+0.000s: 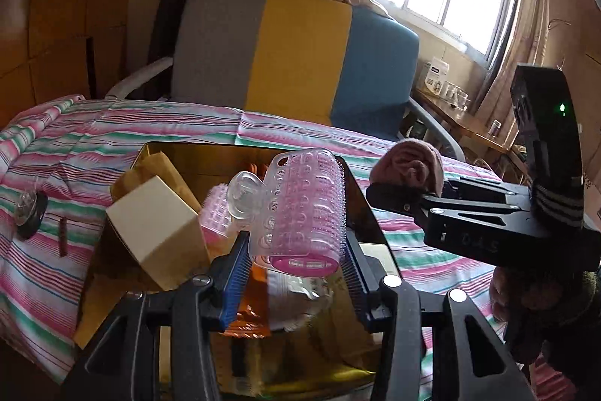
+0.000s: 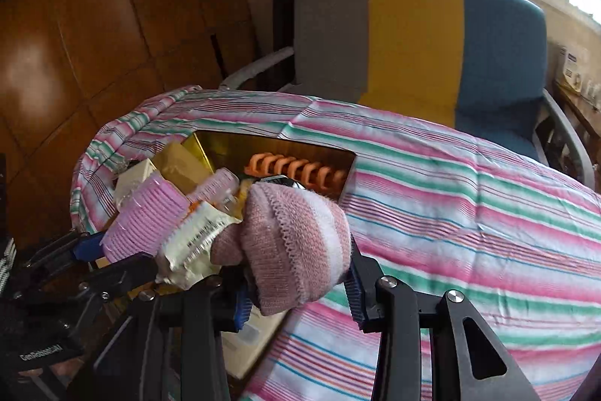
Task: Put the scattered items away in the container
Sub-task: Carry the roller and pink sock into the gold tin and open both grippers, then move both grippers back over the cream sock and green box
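Container [image 1: 360, 198] first: a gold-lined box sitting on the striped bedcover [image 1: 94, 138], already crowded with a cream carton [image 1: 157, 232], brown paper packets, a second small pink roller and an orange coiled clip [image 2: 296, 171]. Directly over it, the left gripper [image 1: 296, 250] is clamped on a pink hair roller [image 1: 300, 205] with a clear clip attached, blue pads pressing it from either side. At about three o'clock from the roller in the left view, the right gripper [image 2: 296, 284] is closed on a rolled pink-and-white sock [image 2: 296, 243], held near the box's right rim. In hand, by my reading, is the carry-and-drop step for both items. The next move calls for bringing each load over a free gap in the box, lowering, then parting the pads; the sock needs shifting toward nine o'clock to be fully inside the rim. Outside the box, at nine o'clock, a dark disc with a clear piece [image 1: 30, 213] and a small reddish stick [image 1: 63, 235] lie on the cover.
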